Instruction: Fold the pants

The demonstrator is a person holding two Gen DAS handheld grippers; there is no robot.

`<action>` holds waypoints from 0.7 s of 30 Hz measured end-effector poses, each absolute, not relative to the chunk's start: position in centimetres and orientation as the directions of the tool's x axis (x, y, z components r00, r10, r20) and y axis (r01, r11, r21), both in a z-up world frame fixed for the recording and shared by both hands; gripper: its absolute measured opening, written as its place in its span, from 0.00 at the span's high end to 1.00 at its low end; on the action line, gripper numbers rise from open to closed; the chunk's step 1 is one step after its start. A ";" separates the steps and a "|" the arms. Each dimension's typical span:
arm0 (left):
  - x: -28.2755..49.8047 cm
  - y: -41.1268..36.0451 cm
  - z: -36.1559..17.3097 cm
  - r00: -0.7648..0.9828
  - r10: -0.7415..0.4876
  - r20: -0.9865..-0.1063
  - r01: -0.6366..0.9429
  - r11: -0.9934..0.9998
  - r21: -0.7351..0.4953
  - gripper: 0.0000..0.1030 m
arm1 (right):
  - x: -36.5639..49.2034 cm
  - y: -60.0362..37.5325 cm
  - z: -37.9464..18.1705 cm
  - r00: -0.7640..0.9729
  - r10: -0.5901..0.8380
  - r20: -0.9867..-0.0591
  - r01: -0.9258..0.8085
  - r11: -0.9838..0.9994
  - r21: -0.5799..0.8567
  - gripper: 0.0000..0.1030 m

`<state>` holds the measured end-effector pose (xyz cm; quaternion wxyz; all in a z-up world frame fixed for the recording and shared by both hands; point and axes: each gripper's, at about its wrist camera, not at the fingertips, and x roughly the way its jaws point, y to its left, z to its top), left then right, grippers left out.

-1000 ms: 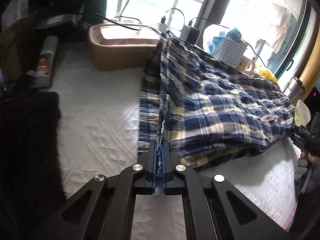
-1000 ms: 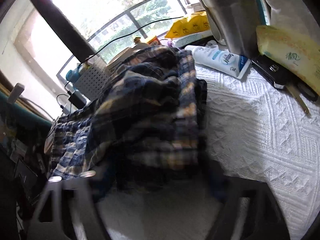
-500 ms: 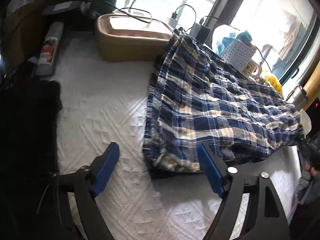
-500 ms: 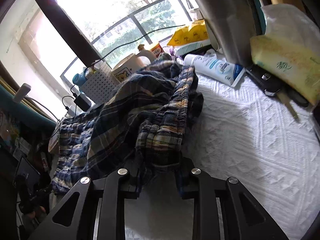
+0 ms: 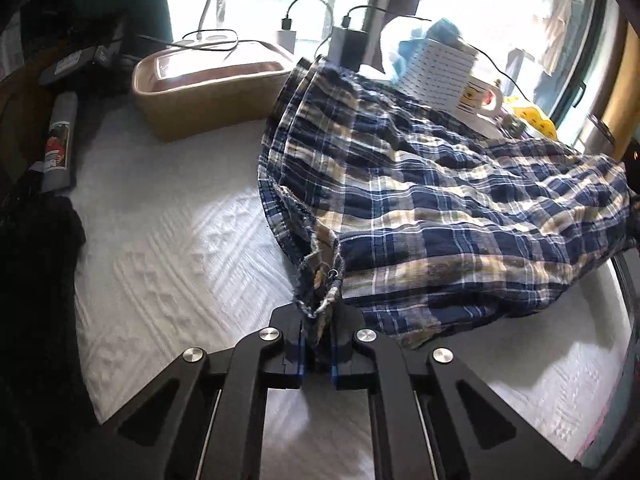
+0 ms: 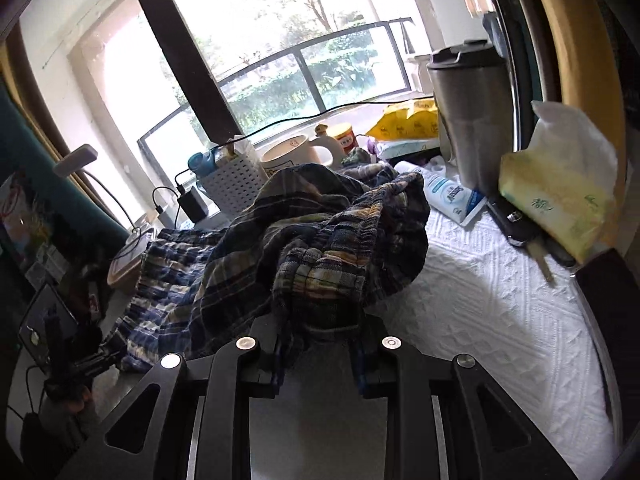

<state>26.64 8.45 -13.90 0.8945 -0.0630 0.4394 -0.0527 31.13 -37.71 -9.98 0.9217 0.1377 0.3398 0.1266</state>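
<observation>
I am pinching a frayed hem corner of the plaid pants (image 5: pixel 420 200) in my left hand-held gripper (image 5: pixel 318 354); its blue-padded jaws are drawn in narrow with the cloth bunched up between them. The pants are lying in a rumpled heap on the white textured cloth (image 5: pixel 168 248) covering the bench, stretching from my left hand-held gripper away toward the window side. In my right hand-held gripper (image 6: pixel 318 368) I am holding the gathered elastic waistband of the pants (image 6: pixel 320 248); the jaws are standing a little apart with the thick fold of fabric filling the gap between them, and the waistband is lifted off the cloth.

Beyond the pants, a tan tray (image 5: pixel 208 84) is sitting near the window, with a white perforated basket (image 5: pixel 436 76) and a cream mug (image 5: pixel 480 98) just behind the heap. From the right wrist view, a steel tumbler (image 6: pixel 474 112) is standing at the far right, a white tube (image 6: pixel 452 196) is lying beside its base close to the pants, and a yellow tissue pack (image 6: pixel 560 196) is resting at the right edge of the bench. A dark garment (image 5: pixel 36 280) is lying at the left side of the cloth.
</observation>
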 end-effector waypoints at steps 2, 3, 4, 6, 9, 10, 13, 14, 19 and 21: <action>25.6 8.0 -13.5 0.600 -0.167 -0.783 0.055 0.984 -0.167 0.94 | 30.8 -38.1 -10.0 0.737 0.319 -0.596 -0.134 0.933 0.333 0.75; 24.9 7.9 -13.2 0.598 -0.171 -0.783 0.059 0.984 -0.170 0.94 | 30.6 -38.4 -10.0 0.737 0.313 -0.599 -0.129 0.935 0.330 0.75; 24.0 7.8 -12.7 0.596 -0.178 -0.783 0.068 0.983 -0.172 0.94 | 30.4 -38.9 -9.9 0.737 0.309 -0.601 -0.124 0.936 0.329 0.75; 22.4 7.8 -12.0 0.598 -0.181 -0.781 0.069 0.982 -0.175 0.94 | 30.0 -39.6 -10.0 0.734 0.308 -0.606 -0.119 0.935 0.333 0.75; 19.8 8.0 -11.6 0.583 -0.180 -0.792 0.061 0.982 -0.178 0.94 | 29.7 -40.5 -10.5 0.718 0.311 -0.622 -0.115 0.935 0.334 0.75; 19.4 8.0 -11.7 0.573 -0.182 -0.799 0.061 0.982 -0.180 0.94 | 29.8 -40.7 -10.8 0.709 0.317 -0.630 -0.114 0.933 0.340 0.75; 17.5 7.8 -12.9 0.530 -0.198 -0.825 0.059 0.979 -0.197 0.94 | 30.1 -41.0 -12.4 0.679 0.310 -0.666 -0.100 0.937 0.334 0.75; 17.1 7.7 -13.2 0.519 -0.202 -0.831 0.058 0.978 -0.201 0.93 | 30.1 -40.9 -12.8 0.672 0.300 -0.677 -0.099 0.942 0.320 0.75; 16.9 9.2 -13.4 0.518 -0.163 -0.840 -0.023 0.979 -0.204 0.77 | 29.6 -41.7 -14.8 0.622 0.291 -0.727 -0.079 0.947 0.311 0.73; 17.1 10.2 -12.9 0.528 -0.103 -0.843 -0.060 0.986 -0.158 0.60 | 29.2 -42.5 -14.8 0.623 0.275 -0.732 -0.050 0.948 0.313 0.63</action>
